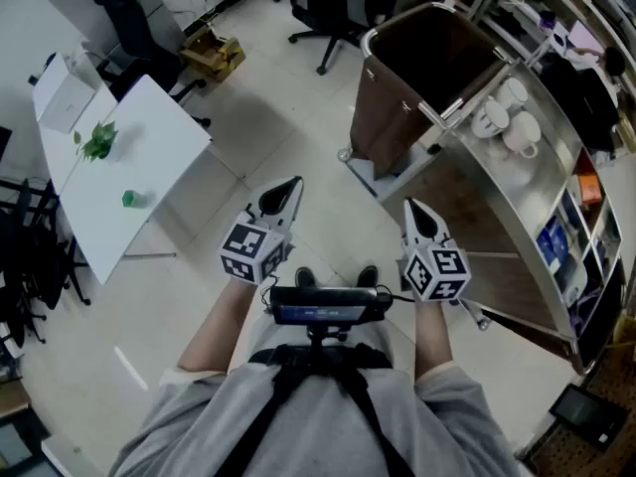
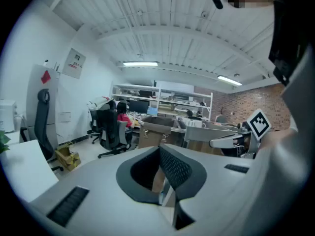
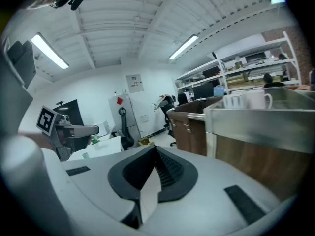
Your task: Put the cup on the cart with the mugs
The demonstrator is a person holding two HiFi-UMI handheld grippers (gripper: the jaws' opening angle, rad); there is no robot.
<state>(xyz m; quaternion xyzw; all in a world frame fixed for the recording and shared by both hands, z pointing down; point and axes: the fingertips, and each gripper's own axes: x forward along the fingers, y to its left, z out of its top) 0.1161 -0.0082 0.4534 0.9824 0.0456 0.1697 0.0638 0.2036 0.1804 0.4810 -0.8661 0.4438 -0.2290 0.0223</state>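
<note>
Cup (image 1: 129,199) shows in head view, not left gripper view.

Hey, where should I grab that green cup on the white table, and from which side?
Probably pinch the green cup across its side wall, approaching over the edge of the white table nearest you: it stands near that edge, the plant behind it. Too small to see a handle.

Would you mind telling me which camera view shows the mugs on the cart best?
The head view: the white mugs stand out whole on the cart, seen from above. The right gripper view shows only their upper parts over the cart's steel rim; the left gripper view shows them small and far off.
</note>
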